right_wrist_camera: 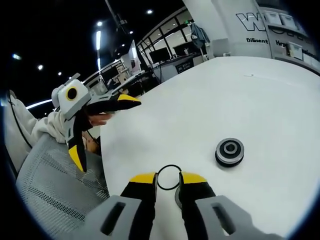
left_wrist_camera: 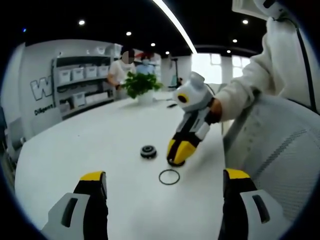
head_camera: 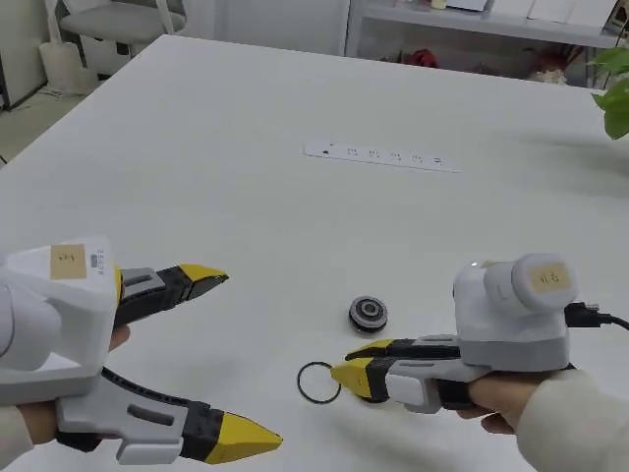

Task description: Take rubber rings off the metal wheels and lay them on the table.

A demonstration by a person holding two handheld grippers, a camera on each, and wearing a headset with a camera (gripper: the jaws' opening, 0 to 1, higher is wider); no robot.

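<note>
**Item: white worktable, one ring off, one wheel loose**

- Table [head_camera: 295,226]: white, broad, mostly bare.
- Rubber ring [head_camera: 316,383]: thin, black, lying flat on the table near the person's edge, just in front of the right gripper's tips. Whether it touches them cannot be told.
- Metal wheel [head_camera: 368,314]: small, dark, lying flat on the table. It is near the ring but apart from it, just beyond the right gripper's tips, with nothing on it or against it.
- Left gripper [head_camera: 224,354]: held off to the left, clear of the ring and wheel. Its yellow-tipped jaws are spread wide and hold nothing.
- Right gripper [head_camera: 349,362]: low at the table, jaws drawn narrow. A small grey rounded piece [right_wrist_camera: 178,196] shows in the gap; whether it is clamped cannot be told.
- Socket strip [head_camera: 378,155]: white, flat, mid-table, well apart from the work.
- Plant [head_camera: 617,93]: green leaves at the far right edge.
- Chair [head_camera: 118,20] and shelves [head_camera: 491,25]: beyond the table's far side.
</note>
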